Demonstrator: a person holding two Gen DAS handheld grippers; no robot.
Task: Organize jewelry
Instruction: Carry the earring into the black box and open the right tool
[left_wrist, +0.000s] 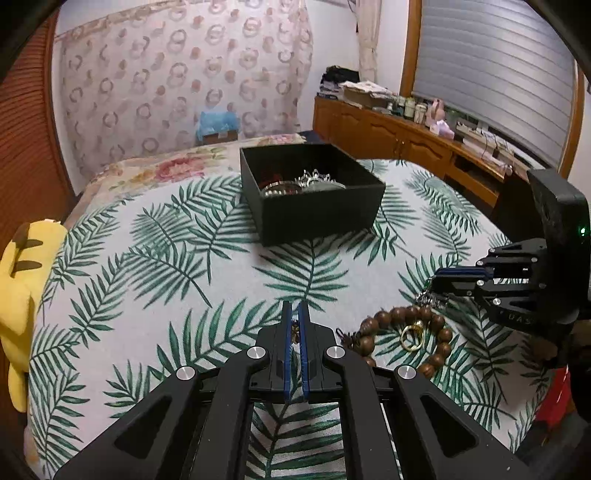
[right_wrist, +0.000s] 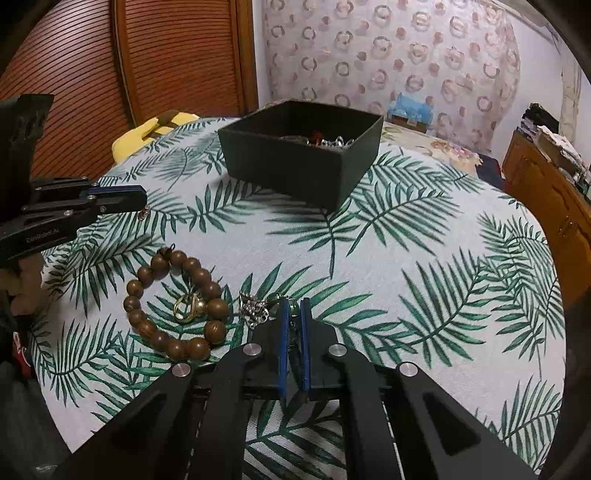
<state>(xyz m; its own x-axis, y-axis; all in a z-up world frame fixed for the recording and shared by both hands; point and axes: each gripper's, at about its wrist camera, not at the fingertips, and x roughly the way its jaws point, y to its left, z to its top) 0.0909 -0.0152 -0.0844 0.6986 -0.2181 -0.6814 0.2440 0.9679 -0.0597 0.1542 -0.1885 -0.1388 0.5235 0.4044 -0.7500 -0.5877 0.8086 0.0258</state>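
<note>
Each tool is matte black plastic: the left tool (left_wrist: 295, 314) and the right tool (right_wrist: 294, 308) both carry two slim fingers lined with blue pads (left_wrist: 303, 350). Angular linkage arms with long cut-out slots drive them, pinned by round silver screw heads (left_wrist: 258, 352). The left tool's side bears pale lettering (right_wrist: 42, 230), the right tool's housing a small green light (left_wrist: 583, 231).
</note>
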